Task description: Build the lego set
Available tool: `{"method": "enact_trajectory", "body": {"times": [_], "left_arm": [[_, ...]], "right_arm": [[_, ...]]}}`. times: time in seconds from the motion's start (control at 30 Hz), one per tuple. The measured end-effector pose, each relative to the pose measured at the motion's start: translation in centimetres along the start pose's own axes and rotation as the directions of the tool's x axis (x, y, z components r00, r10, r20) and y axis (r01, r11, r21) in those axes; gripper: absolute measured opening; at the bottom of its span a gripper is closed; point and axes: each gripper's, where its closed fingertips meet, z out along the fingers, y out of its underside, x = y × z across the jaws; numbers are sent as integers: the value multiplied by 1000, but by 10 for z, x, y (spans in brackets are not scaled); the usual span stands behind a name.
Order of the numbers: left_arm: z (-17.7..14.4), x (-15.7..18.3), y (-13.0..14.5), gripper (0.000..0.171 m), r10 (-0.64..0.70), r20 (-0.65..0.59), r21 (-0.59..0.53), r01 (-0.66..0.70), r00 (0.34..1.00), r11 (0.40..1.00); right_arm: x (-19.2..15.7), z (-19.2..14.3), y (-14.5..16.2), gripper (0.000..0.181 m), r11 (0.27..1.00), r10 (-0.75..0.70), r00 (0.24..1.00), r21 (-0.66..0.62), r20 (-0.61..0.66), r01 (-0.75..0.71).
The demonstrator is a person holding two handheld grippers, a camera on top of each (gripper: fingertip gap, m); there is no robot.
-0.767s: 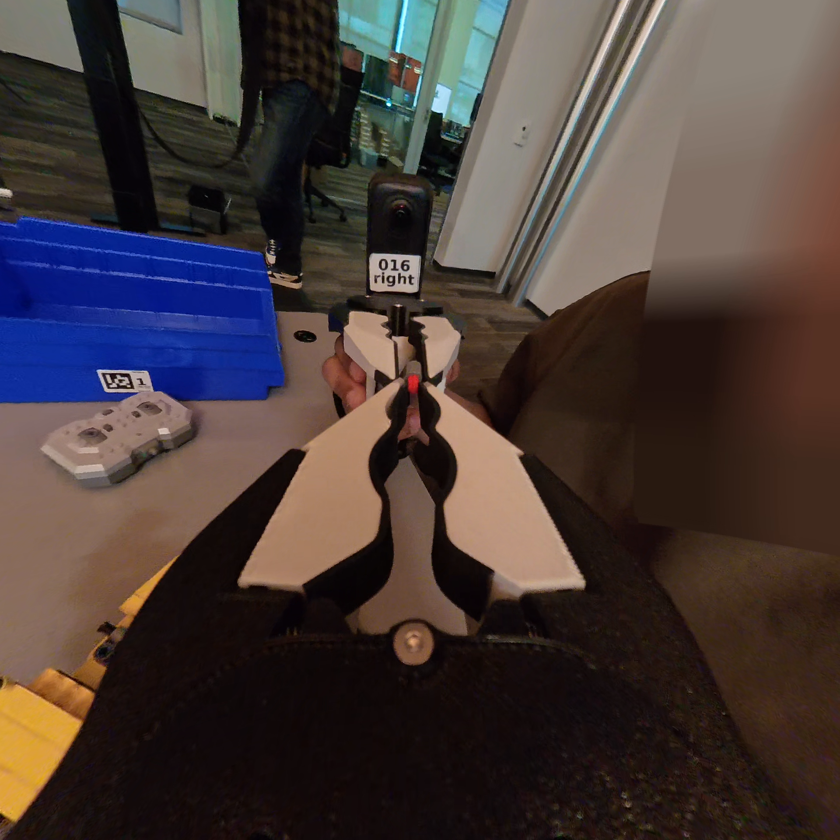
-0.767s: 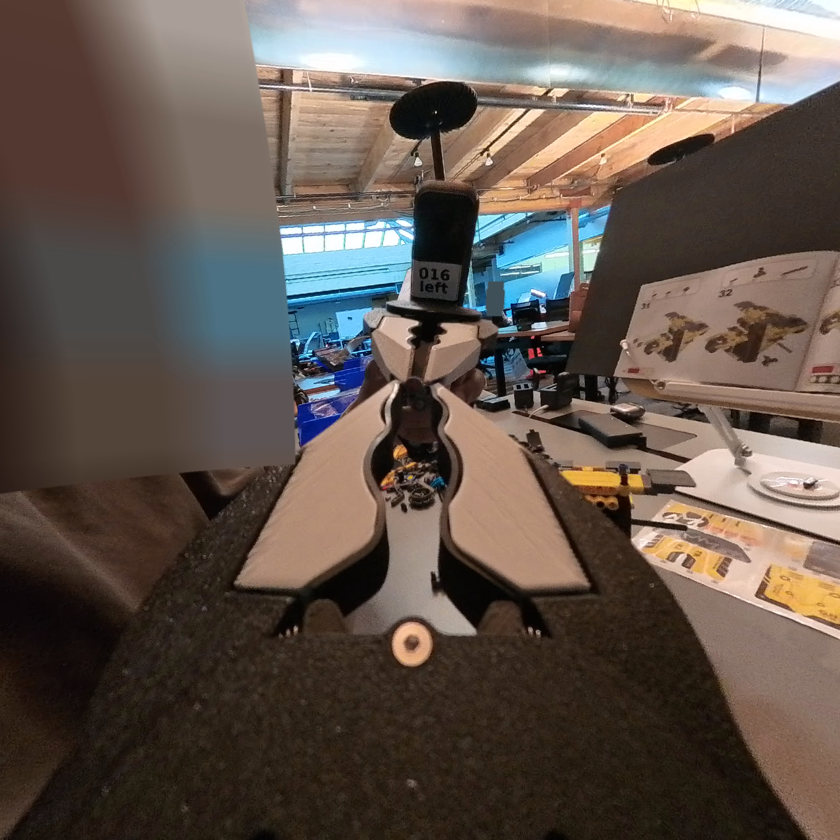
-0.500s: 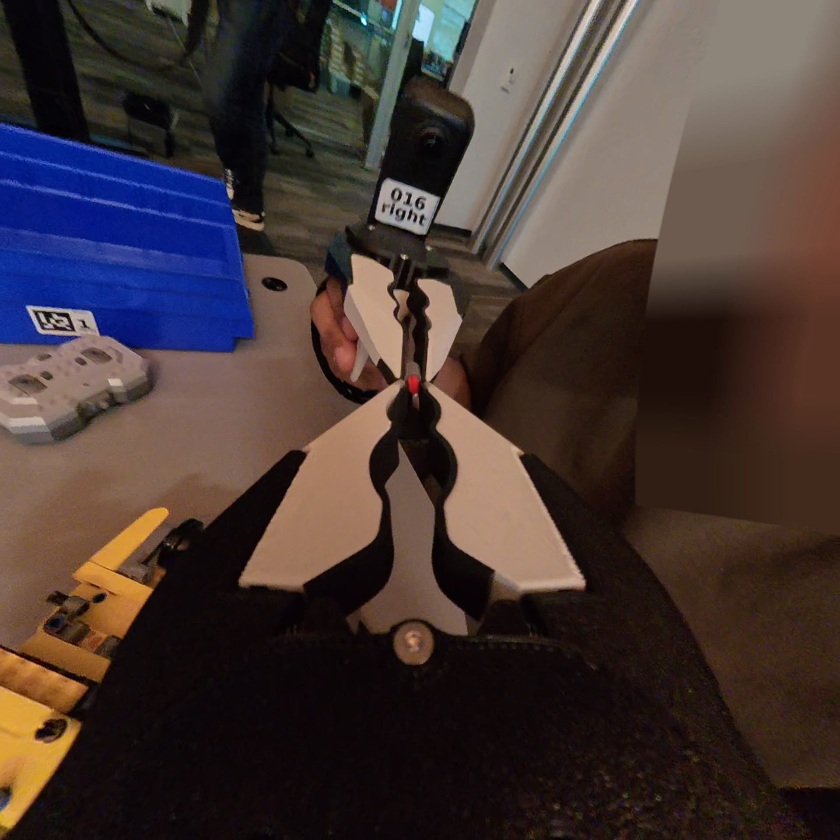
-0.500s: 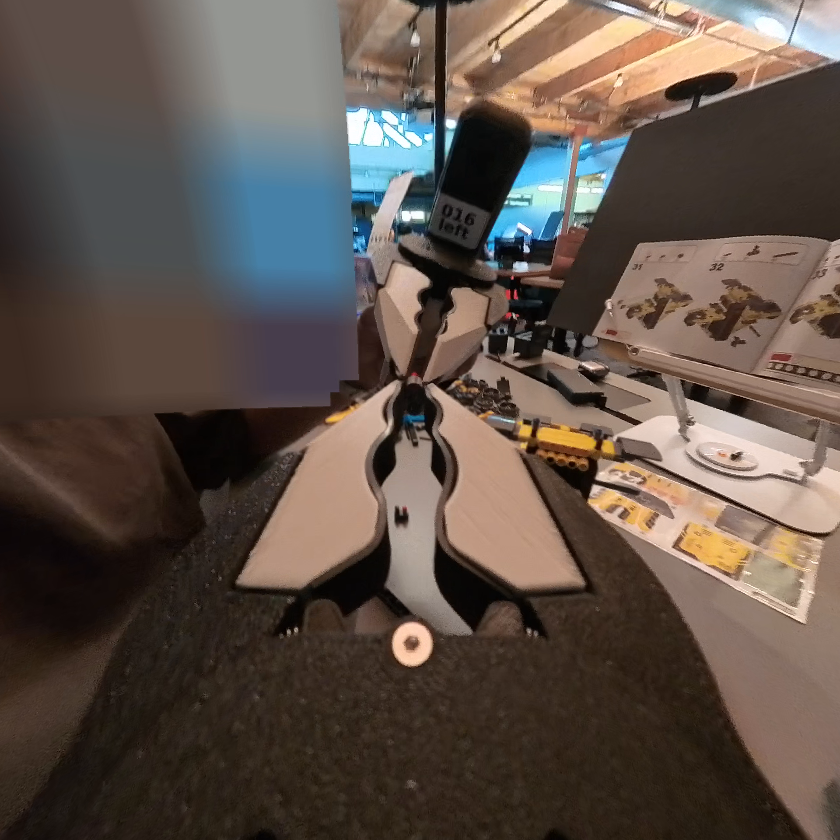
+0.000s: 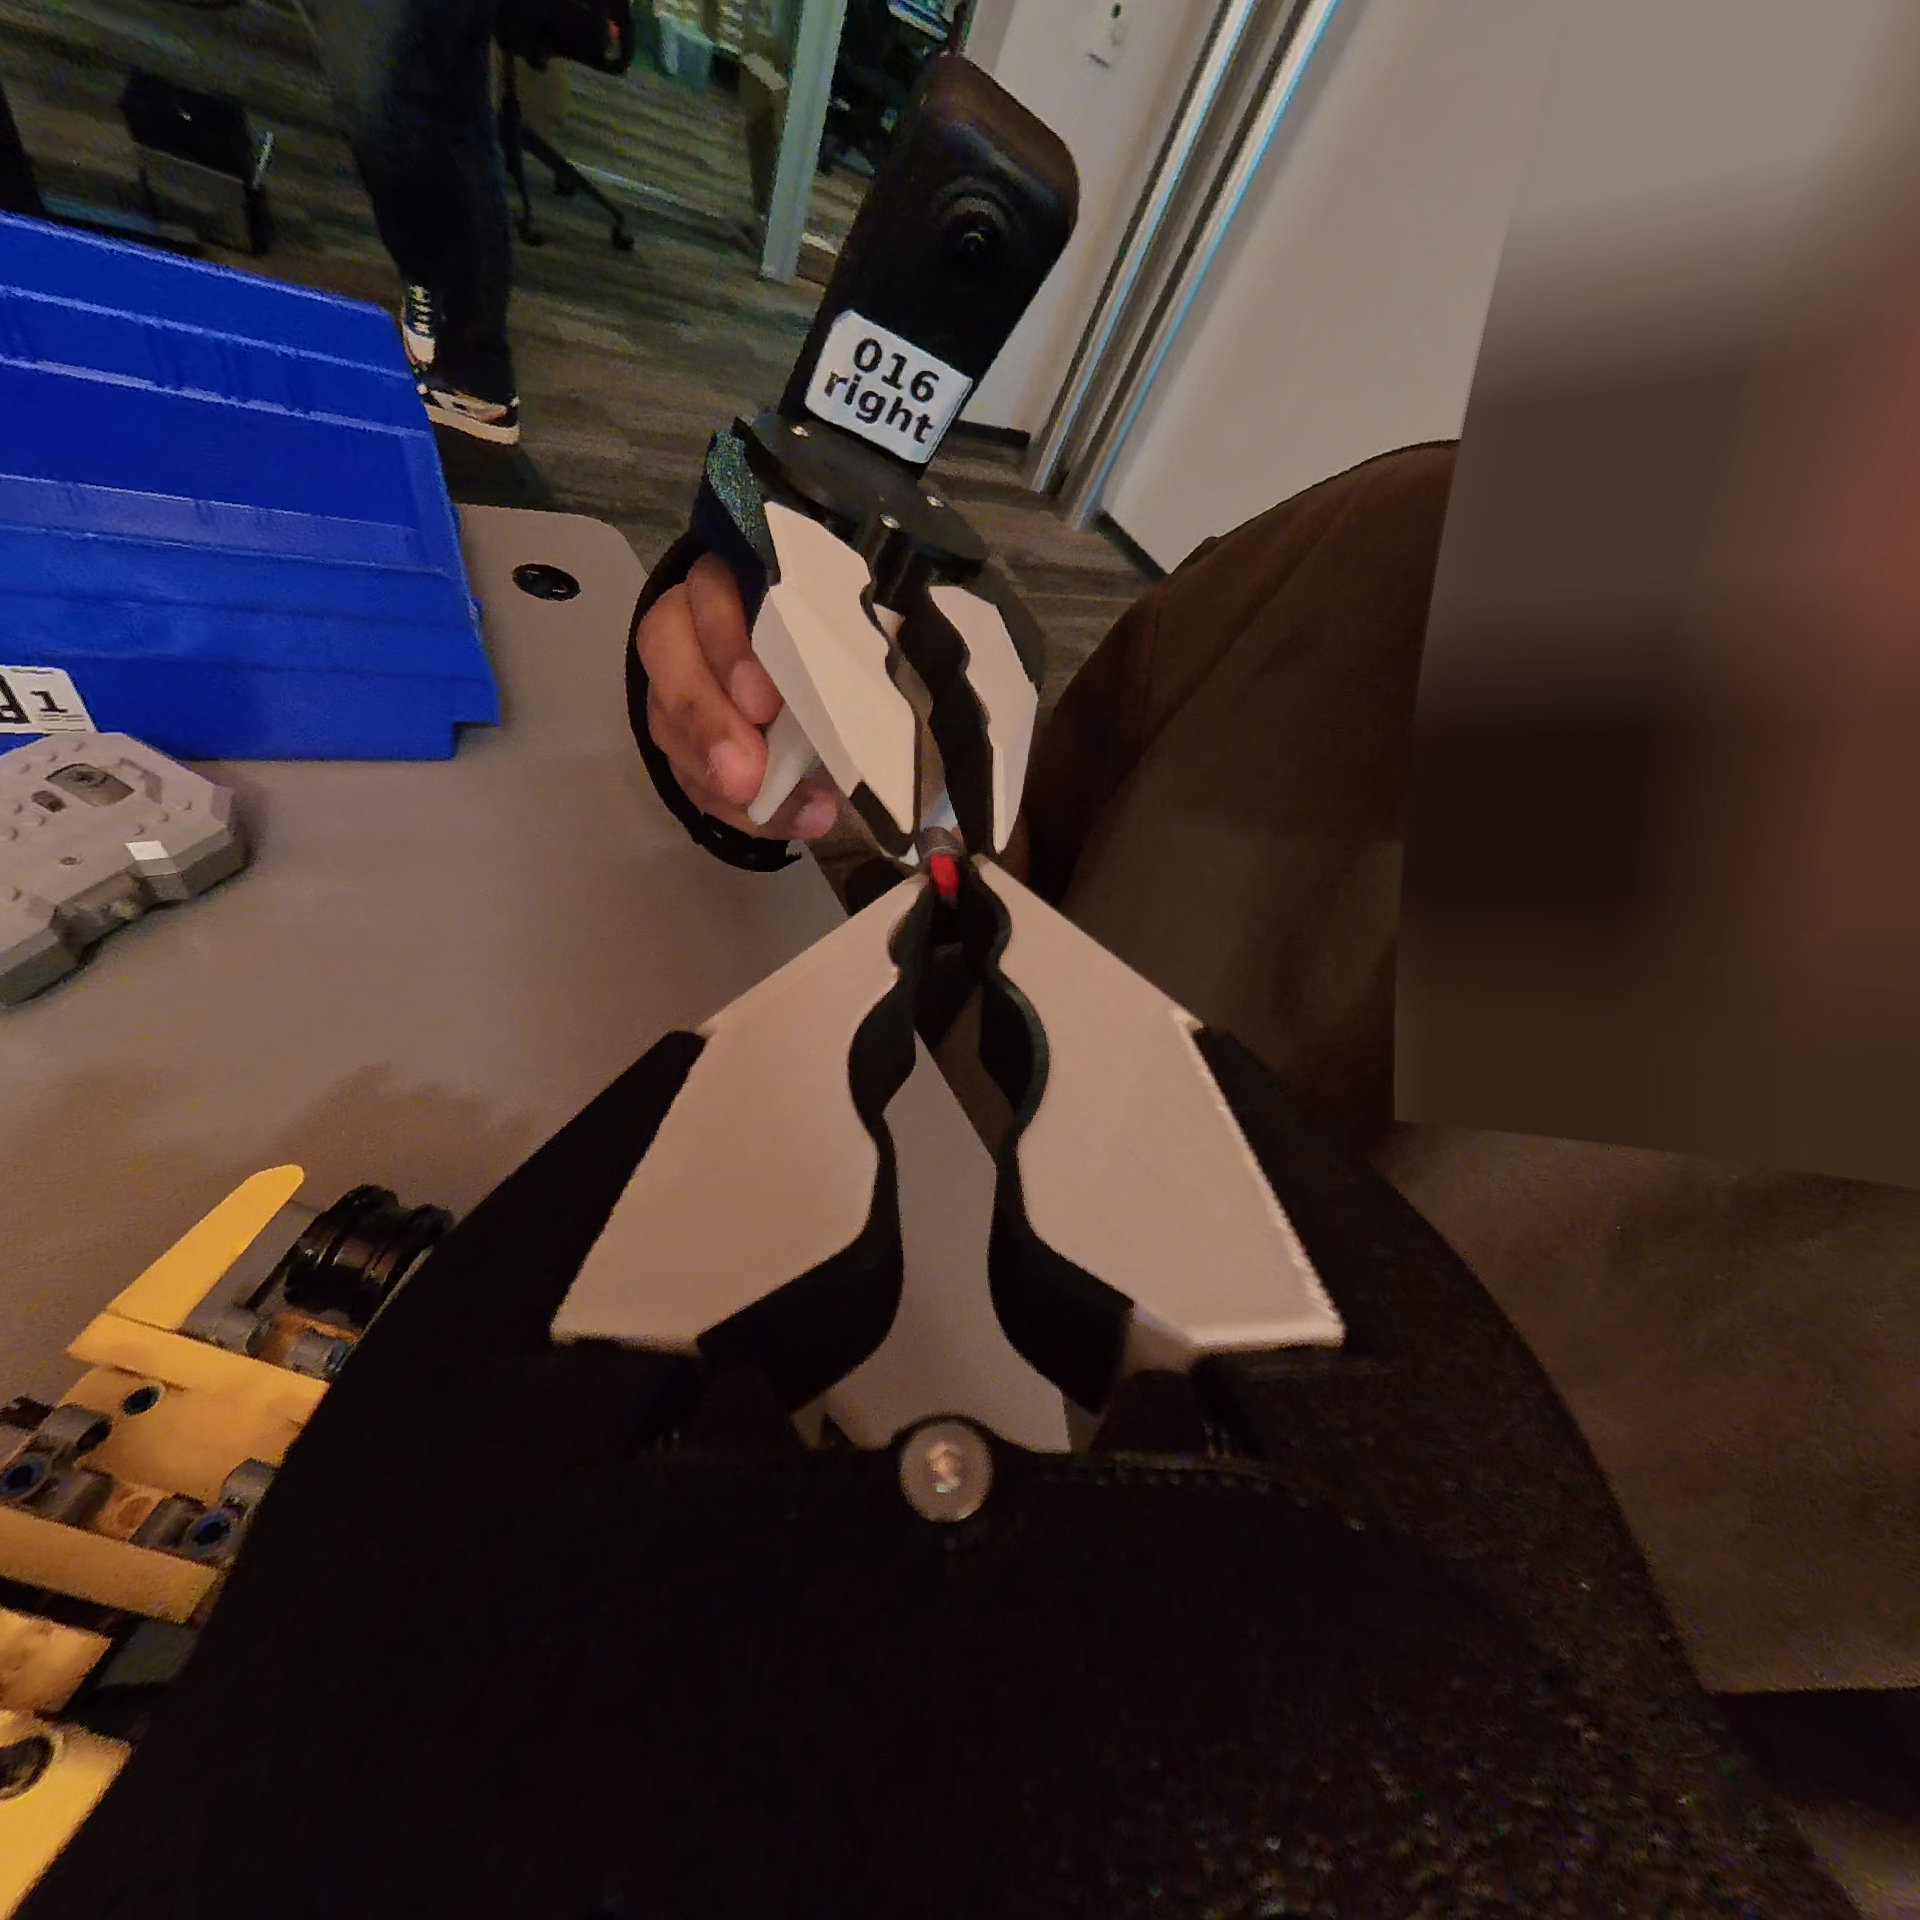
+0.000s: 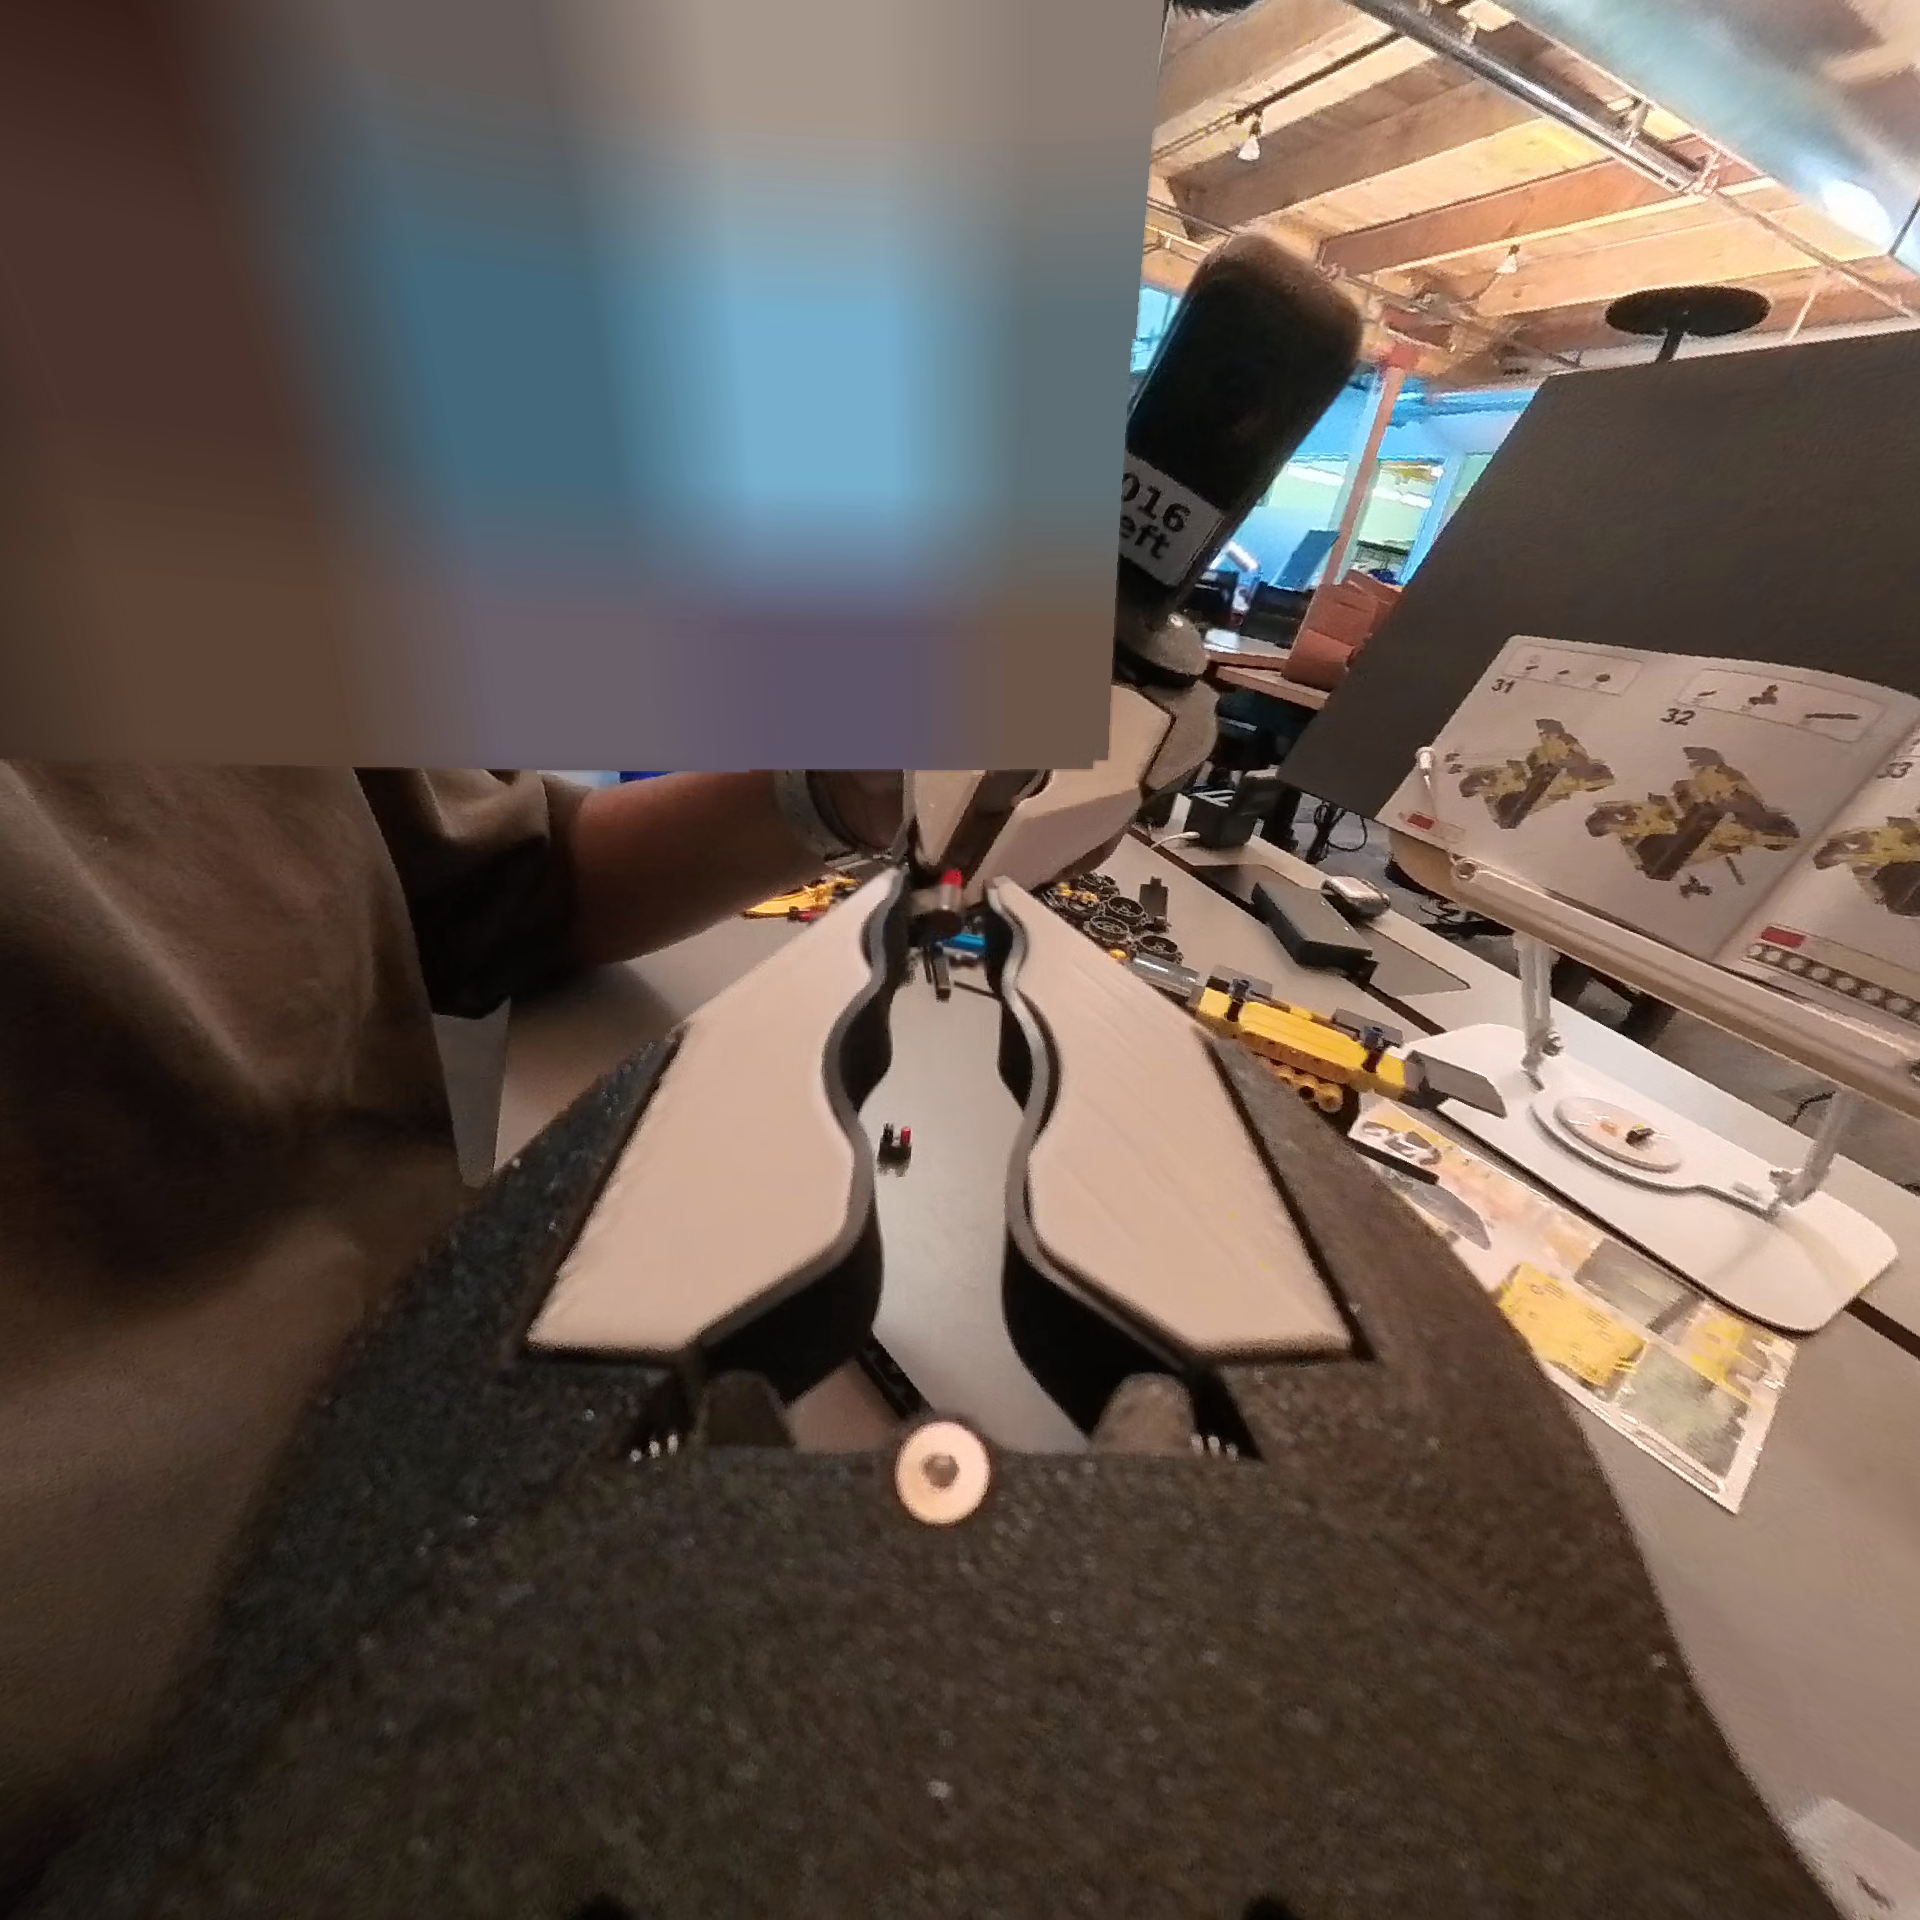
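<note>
At frame centre the left gripper (image 5: pixel 943 902) is clamped on a red-tipped pin (image 5: pixel 943 871), the right gripper (image 6: pixel 940 914) stands apart around its grey end; yellow model (image 6: pixel 1288 1029) lies unjoined at right.

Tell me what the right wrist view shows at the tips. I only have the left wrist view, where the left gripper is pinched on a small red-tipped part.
Observer: On the right gripper, the fingertips stand apart, with the red-tipped part in the gap.
Operator: Anything loose on the table below it?
Observer: A small black piece with a red dot lies on the table, seen between its fingers.
Operator: What's off to the right side?
Observer: An open instruction booklet rests on a white stand, with a yellow brick assembly in front of it.
</note>
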Motion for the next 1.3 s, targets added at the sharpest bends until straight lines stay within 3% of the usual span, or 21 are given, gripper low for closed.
{"method": "enact_trajectory", "body": {"times": [0.37,0.83,0.9,1.0,1.07,1.13,1.3], "left_arm": [[-4,-7,-6,0,43,47,42,-45,998,998],[-10,-21,-10,0,70,162,41,-78,984,996],[-21,-27,-13,20,61,222,40,-72,973,997],[-55,-52,-17,37,39,432,30,-57,901,998],[-92,-85,-10,38,26,657,-11,-25,753,1000],[-120,-108,8,45,0,773,-53,64,635,997],[-117,-127,41,67,-150,752,-24,253,642,967]], "right_arm": [[8,1,5,12,981,195,980,-11,28,-194],[22,1,5,7,968,251,968,9,-32,-250],[34,0,10,7,968,249,963,4,-107,-250],[54,1,23,7,962,266,942,-7,-205,-273],[62,9,32,6,946,316,922,0,-222,-324],[75,20,46,7,928,355,899,-18,-258,-372],[112,40,90,6,915,302,877,-144,-373,-376]]}}
